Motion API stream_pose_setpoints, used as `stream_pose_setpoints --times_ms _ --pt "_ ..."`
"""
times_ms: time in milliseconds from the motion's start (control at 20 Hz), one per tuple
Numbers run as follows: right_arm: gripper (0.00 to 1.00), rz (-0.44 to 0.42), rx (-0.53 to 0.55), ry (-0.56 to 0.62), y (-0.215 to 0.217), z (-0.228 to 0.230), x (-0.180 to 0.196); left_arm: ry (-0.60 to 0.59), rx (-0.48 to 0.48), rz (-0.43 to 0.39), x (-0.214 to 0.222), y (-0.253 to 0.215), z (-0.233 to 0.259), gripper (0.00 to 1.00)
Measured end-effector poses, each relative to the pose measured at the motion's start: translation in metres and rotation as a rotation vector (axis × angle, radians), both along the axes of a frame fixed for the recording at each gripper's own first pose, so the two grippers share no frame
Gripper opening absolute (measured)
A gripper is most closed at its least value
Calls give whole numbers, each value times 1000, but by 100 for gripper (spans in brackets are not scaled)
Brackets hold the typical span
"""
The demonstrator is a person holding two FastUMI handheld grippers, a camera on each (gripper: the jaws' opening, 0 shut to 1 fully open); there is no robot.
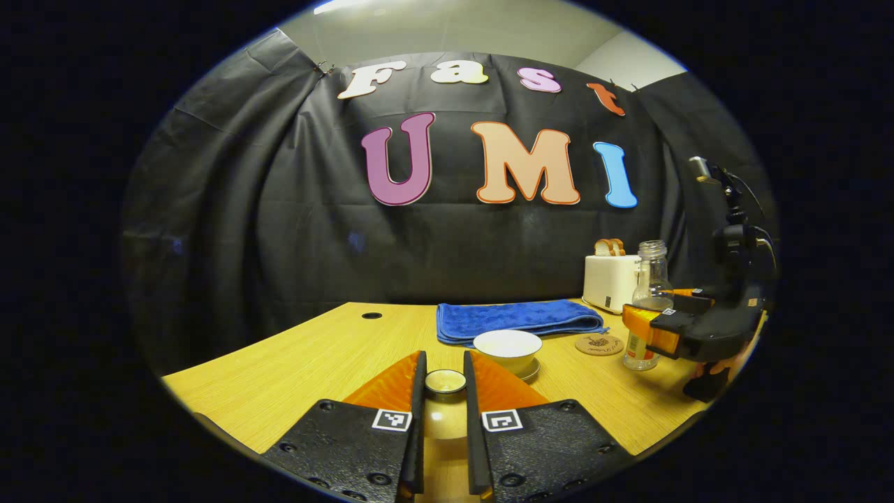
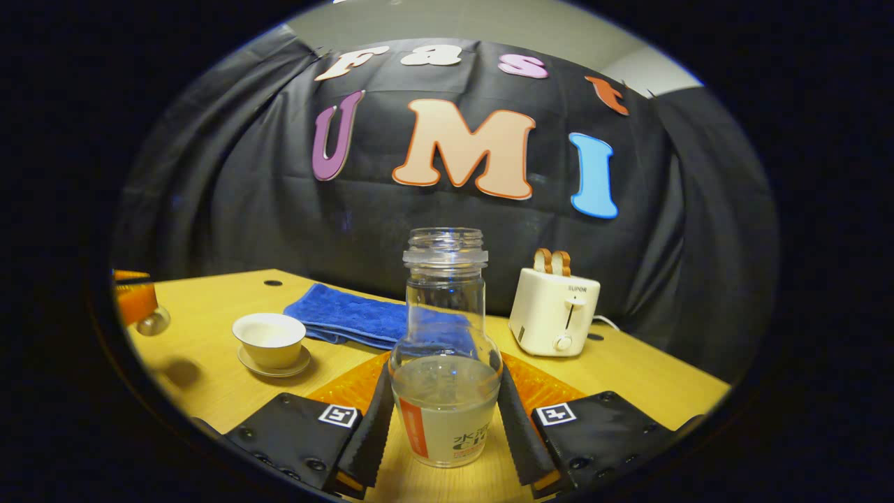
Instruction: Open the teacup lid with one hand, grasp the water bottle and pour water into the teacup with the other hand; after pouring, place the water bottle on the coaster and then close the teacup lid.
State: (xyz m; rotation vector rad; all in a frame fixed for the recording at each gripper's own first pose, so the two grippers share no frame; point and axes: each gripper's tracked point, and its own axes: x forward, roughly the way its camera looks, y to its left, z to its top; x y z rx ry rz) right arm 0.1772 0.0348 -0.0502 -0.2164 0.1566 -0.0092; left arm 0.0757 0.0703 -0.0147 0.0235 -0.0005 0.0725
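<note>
With the left gripper (image 1: 445, 391) pinching the small round teacup lid (image 1: 445, 381) aloft, the right gripper (image 2: 442, 412), jaws against the clear uncapped water bottle (image 2: 445, 349), needed a firm squeeze before tipping toward the open white teacup (image 2: 269, 339)

blue towel (image 1: 518, 320), white teacup (image 1: 508, 347)
</note>
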Motion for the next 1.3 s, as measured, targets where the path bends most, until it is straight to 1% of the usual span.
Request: stream_pose_setpoints --times_ms 250,350,500,600,900,1100,1300 --pt "77 69 -281 25 31 -6 30 0 0 0 -1 -1 -1 22" --pt "76 106 -402 31 43 -9 36 -1 0 0 0 -1 0 22" --pt "77 179 -614 39 65 -23 45 0 0 -1 0 -1 0 22" --pt "77 212 -721 41 75 -30 47 1 0 -1 -1 -1 0 22" --pt "76 270 -939 52 90 -45 52 0 0 -1 0 0 0 22" --pt "77 283 -1053 47 92 -42 56 -1 1 -2 0 -1 1 22" --pt "76 298 -1143 36 92 -36 57 0 -1 2 1 2 1 22"
